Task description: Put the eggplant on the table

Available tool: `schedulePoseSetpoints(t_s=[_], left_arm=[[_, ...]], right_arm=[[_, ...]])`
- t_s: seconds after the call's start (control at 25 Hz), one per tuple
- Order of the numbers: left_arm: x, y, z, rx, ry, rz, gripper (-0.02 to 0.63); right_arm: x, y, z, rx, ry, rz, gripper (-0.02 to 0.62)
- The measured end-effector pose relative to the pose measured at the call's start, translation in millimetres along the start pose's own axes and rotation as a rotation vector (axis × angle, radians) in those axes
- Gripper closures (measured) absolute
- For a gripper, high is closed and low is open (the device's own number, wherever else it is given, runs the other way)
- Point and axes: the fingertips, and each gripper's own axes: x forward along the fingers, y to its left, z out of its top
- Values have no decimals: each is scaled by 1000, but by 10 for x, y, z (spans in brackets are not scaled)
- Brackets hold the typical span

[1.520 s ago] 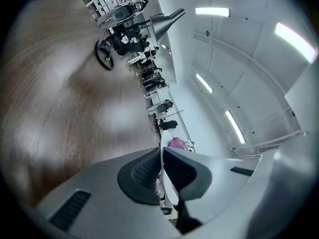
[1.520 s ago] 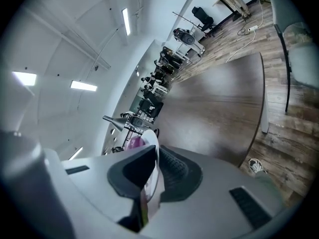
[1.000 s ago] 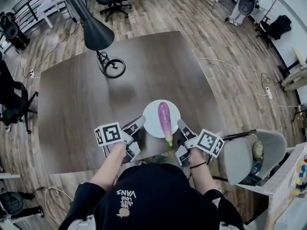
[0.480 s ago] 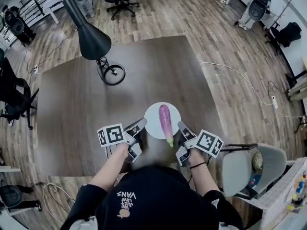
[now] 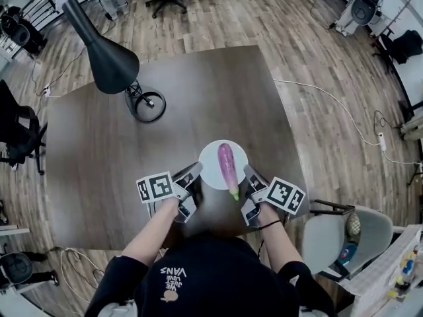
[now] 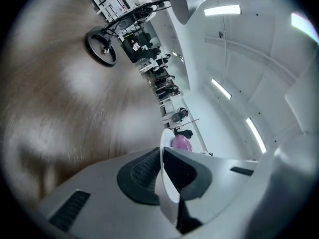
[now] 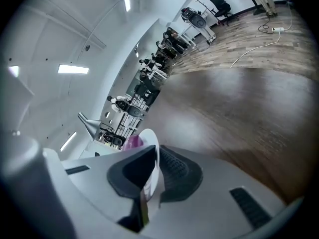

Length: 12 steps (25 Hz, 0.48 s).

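Observation:
A purple eggplant (image 5: pixel 227 166) with a green stem lies on a round white plate (image 5: pixel 210 157). The plate is carried over the near part of the dark wooden table (image 5: pixel 99 157). My left gripper (image 5: pixel 193 172) is shut on the plate's left rim and my right gripper (image 5: pixel 250 174) is shut on its right rim. In the left gripper view the plate's rim (image 6: pixel 164 183) runs edge-on between the pads of the left gripper (image 6: pixel 162 156), with the eggplant (image 6: pixel 181 143) behind. In the right gripper view the plate (image 7: pixel 151 153) sits in the right gripper (image 7: pixel 155 158), with the eggplant (image 7: pixel 132 143) beyond.
A black desk lamp (image 5: pixel 109 61) stands at the table's far left on a round base (image 5: pixel 145 105). A grey chair (image 5: pixel 330 233) is at my right, and a black office chair (image 5: pixel 20 137) stands left of the table. A white cable (image 5: pixel 330 104) lies on the floor.
Both grippers have carried the plate with the eggplant forward from the table's near edge to farther over the table, and somewhat lower. The grips are unchanged.

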Motion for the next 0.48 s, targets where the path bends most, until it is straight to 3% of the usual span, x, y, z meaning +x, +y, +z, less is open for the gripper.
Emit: schedulePoseSetpoints(t_s=[0.48], left_arm=[[522,334,145,7,48,87,580]], right_arm=[[421,-408,266,-4,33,-66,561]])
